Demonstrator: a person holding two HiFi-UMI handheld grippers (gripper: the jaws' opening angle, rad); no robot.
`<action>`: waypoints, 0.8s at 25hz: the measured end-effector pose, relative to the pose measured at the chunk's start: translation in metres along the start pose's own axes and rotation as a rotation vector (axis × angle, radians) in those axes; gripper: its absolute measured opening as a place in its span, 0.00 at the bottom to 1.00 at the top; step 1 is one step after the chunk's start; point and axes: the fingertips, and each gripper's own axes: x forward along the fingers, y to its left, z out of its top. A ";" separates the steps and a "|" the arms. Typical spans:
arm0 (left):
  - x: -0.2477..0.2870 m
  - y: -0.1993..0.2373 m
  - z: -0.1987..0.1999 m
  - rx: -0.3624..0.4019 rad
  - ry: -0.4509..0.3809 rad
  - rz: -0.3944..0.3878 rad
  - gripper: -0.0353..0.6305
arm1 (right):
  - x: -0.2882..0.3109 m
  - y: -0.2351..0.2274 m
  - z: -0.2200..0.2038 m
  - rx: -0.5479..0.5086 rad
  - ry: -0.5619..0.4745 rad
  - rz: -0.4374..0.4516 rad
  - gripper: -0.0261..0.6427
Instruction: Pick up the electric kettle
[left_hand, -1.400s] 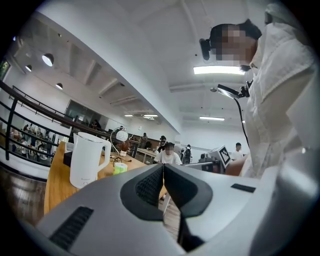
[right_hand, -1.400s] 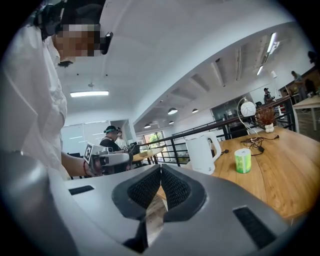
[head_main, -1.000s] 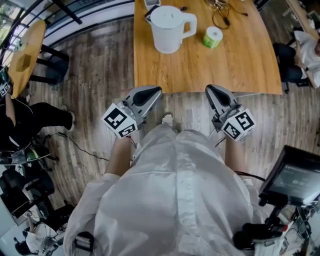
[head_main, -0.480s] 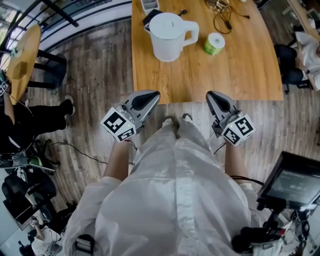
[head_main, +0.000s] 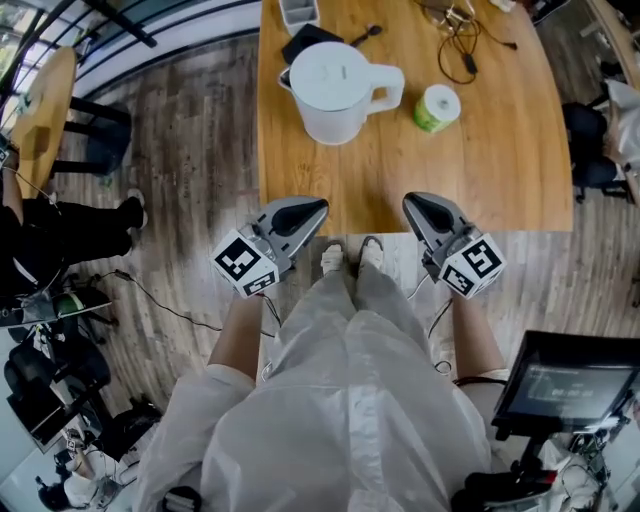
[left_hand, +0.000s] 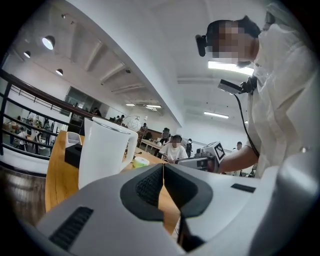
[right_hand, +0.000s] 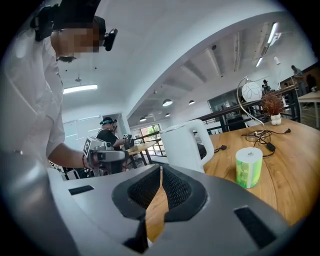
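Well beyond left fingers (head_main: 296, 212) and right fingers (head_main: 430, 213) — electric kettle (head_main: 328, 92), upright

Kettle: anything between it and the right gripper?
Nothing visible. Only bare table lies between the right gripper, shut and empty at the near edge, and the kettle. In the head view, the green-and-white roll sits right of the handle, apparently off that line.
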 end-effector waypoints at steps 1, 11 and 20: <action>0.004 0.004 0.001 0.000 0.002 0.000 0.06 | 0.004 -0.003 0.000 -0.005 0.010 0.008 0.06; 0.031 0.063 -0.004 -0.001 -0.013 0.077 0.06 | 0.038 -0.051 -0.004 0.005 0.036 -0.006 0.06; 0.035 0.118 -0.022 0.064 0.026 0.188 0.47 | 0.059 -0.078 -0.009 0.005 0.053 0.005 0.06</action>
